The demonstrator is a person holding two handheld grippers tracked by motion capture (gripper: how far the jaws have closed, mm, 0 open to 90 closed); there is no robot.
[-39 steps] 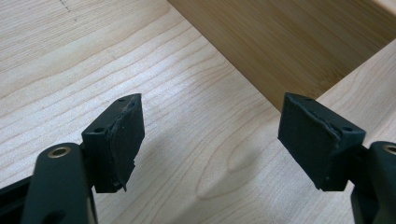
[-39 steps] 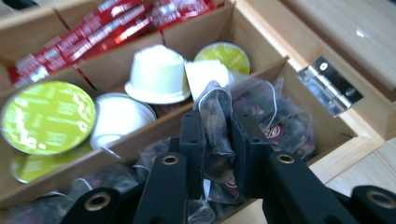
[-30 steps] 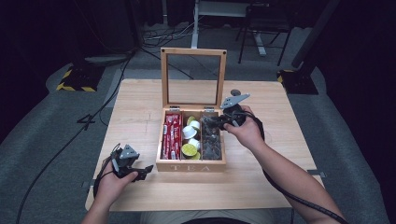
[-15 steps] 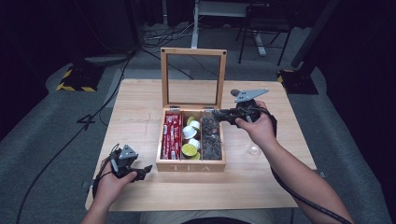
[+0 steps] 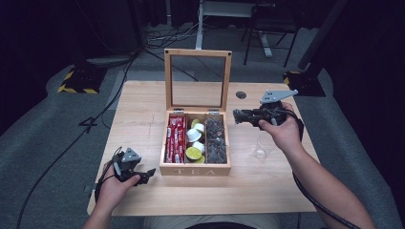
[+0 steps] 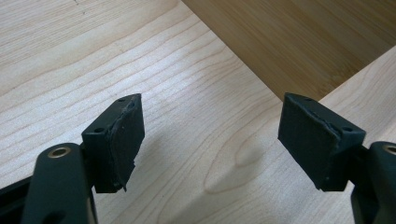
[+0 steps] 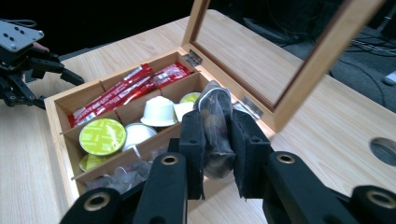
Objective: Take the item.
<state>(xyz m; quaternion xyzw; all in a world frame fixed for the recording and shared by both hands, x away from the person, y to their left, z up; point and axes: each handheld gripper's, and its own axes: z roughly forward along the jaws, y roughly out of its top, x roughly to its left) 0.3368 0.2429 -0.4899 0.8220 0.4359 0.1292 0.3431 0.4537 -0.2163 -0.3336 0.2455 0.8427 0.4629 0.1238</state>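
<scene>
Wooden tea box [image 5: 195, 169] with glass lid upright, mid-surface in the high view; my right tool [image 5: 239, 116] hangs just right of it, my left tool [image 5: 147, 174] rests at its front-left corner. Left gripper view: jaws spread over pale wooden surface [image 6: 196, 140]. Right gripper view: jaws pinching a dark clear-wrapped tea sachet [image 7: 215, 126] above the box's right-hand compartment.

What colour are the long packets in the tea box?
Red, with small white markings. The long packets show best in the right gripper view.
</scene>
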